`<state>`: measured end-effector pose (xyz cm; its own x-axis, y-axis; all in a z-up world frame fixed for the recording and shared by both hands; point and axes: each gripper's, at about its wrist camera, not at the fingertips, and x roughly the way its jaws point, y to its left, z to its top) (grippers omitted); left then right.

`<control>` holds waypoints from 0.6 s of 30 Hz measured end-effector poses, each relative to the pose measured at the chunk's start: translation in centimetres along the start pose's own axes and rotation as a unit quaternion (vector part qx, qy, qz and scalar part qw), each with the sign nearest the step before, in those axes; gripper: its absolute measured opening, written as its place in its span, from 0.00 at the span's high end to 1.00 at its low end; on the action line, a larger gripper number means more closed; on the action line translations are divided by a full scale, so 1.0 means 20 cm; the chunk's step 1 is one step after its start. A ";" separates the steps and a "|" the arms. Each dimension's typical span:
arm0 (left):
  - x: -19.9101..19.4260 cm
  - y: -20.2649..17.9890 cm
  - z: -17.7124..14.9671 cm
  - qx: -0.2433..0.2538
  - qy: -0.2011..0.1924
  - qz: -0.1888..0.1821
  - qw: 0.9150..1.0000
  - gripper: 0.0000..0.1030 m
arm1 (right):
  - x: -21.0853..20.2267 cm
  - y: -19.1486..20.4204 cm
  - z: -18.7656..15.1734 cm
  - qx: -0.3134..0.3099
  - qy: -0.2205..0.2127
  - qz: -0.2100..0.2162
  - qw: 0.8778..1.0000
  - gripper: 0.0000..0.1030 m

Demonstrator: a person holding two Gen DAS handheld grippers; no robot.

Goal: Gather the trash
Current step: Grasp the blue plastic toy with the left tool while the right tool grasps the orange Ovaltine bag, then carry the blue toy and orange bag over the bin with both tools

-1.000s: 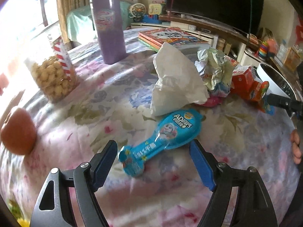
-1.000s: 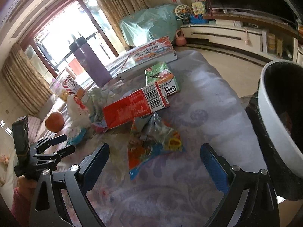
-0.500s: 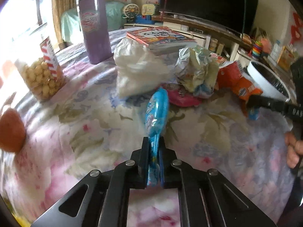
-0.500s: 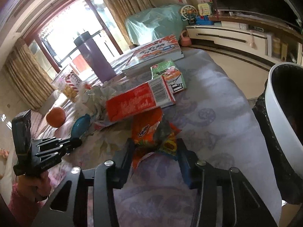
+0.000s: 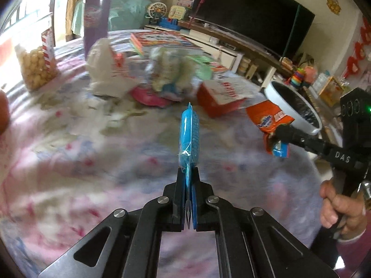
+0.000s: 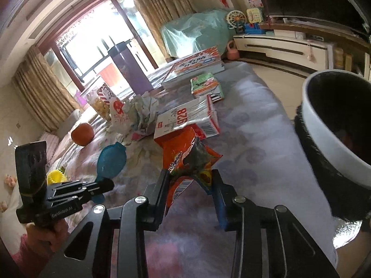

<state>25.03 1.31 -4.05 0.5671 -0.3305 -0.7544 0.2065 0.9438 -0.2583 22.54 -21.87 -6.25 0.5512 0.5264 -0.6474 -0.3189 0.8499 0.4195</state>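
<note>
Both grippers were clamped on wrappers. My left gripper point(image 5: 189, 208) had its fingers pressed nearly together on the thin stem end of a blue blister pack point(image 5: 189, 136), a flat glossy plastic paddle held edge-on above the floral tablecloth point(image 5: 69, 162). In the right wrist view the same pack showed its broad rounded face point(image 6: 111, 163).

My right gripper point(image 6: 190, 199) was only partly closed, its fingers pinching the crumpled lower part of an orange snack bag point(image 6: 185, 153), a crinkled foil pouch torn open at the top, lifted clear of the cloth. In the left wrist view that bag point(image 5: 270, 120) hung just in front of the trash bin point(image 5: 299, 113).

That bin, a round white tub lined with a black bag point(image 6: 324, 127), stood at the right edge of the table. Farther off lay a red and white carton point(image 6: 187, 120), a wad of crumpled paper and plastic point(image 6: 141, 111), a white plastic bag point(image 5: 102, 69) and a green box point(image 6: 205, 86). At the far left stood a tall purple tumbler point(image 5: 96, 18), a clear bag of puffed balls point(image 5: 37, 62), and a round orange fruit point(image 6: 82, 134).
</note>
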 end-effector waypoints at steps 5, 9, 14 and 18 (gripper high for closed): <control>0.03 -0.10 0.00 -0.008 -0.002 -0.027 1.000 0.98 | -0.10 -0.05 -0.01 0.006 -0.017 -0.012 1.000 0.65; 0.07 -0.17 0.02 -0.008 -0.002 -0.043 0.999 0.98 | -0.17 -0.10 -0.02 0.011 -0.026 -0.021 0.999 0.65; 0.12 -0.25 0.06 -0.001 0.000 -0.061 0.998 0.98 | -0.25 -0.17 -0.03 0.019 -0.036 -0.034 0.999 0.65; 0.16 -0.30 0.09 0.008 0.002 -0.068 0.998 0.98 | -0.31 -0.23 -0.03 0.024 -0.043 -0.044 0.998 0.65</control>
<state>27.10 -5.50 -3.82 0.5305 -0.4551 -0.7152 0.2944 0.8901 -0.3481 20.17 -29.04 -4.61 0.6407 0.4443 -0.6262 -0.2299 0.8891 0.3957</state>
